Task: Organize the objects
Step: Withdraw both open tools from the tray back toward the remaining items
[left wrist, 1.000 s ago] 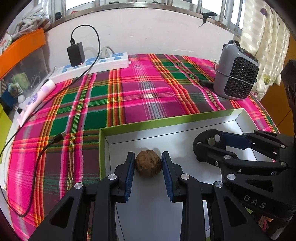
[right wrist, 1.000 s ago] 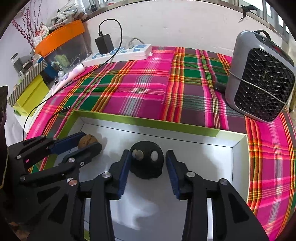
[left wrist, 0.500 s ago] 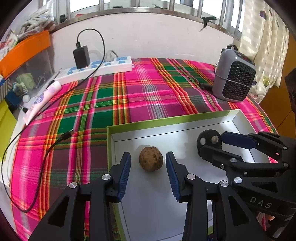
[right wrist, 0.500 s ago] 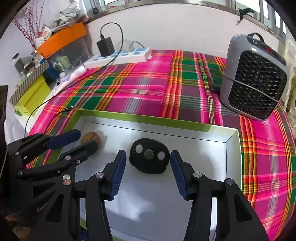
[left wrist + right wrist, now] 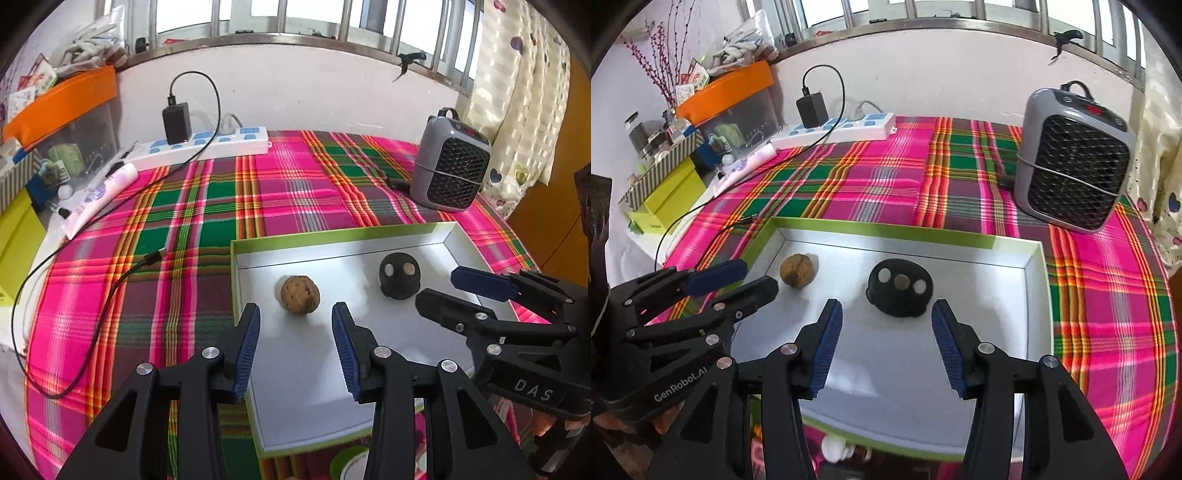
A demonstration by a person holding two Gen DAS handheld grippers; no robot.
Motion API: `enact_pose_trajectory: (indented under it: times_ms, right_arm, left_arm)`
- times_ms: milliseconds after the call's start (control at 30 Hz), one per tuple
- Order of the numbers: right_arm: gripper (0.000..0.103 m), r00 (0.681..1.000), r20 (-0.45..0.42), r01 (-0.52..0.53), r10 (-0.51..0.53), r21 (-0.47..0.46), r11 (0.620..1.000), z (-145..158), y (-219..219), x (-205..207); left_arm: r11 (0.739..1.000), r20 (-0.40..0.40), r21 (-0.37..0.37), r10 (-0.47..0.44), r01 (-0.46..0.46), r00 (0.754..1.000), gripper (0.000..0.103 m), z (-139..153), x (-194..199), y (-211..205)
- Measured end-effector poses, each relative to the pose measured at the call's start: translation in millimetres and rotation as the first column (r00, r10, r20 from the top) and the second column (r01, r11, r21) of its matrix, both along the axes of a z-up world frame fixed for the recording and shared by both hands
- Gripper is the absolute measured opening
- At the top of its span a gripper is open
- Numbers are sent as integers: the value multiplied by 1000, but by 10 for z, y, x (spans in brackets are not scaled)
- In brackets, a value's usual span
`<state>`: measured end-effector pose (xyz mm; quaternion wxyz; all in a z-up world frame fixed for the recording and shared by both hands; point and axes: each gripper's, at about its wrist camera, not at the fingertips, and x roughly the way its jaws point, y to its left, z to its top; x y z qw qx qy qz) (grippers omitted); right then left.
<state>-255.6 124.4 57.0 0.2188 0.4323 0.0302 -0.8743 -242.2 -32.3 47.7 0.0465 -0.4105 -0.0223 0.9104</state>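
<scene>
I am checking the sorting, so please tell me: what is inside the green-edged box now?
Inside the box lie a walnut and a black round object, apart from each other. Both tongs hang open, touching neither. The box's near edge is hidden behind them.

- Tray [image 5: 332, 236]: near rim hidden behind left gripper [image 5: 295, 321] arms.
- Below tray's near edge: small white object [image 5: 833, 448], half covered by right gripper [image 5: 886, 321], identity unclear.
- Beside tray's near corner: green-and-white round thing [image 5: 347, 465], cut off by frame edge.
- Clear storage box [image 5: 738, 122], far beyond tray: contents blurred, unreadable.
</scene>
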Motion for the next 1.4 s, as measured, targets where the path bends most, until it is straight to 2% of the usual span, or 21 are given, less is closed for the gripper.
enact_pose_trajectory:
  times_ms: [567, 1067, 1233, 1400]
  right_arm:
    - [52, 997, -76, 25, -26, -12, 1000, 78, 112, 513]
    - [52, 992, -117, 36, -38, -22, 999, 71, 278, 957]
    - [52, 990, -139, 34, -32, 11, 999, 51, 319, 1106]
    - [52, 992, -122, 42, -42, -6, 999, -2, 398, 1196]
  left_arm:
    - [1000, -49, -1, 3, -3, 999, 40, 47, 474, -111]
    - [997, -60, 77, 4, 0, 998, 41, -2, 906, -263]
    - [997, -55, 82, 2, 2, 998, 43, -58, 1031, -301]
    - [996, -69, 78, -26, 31, 997, 43, -113, 1146, -296]
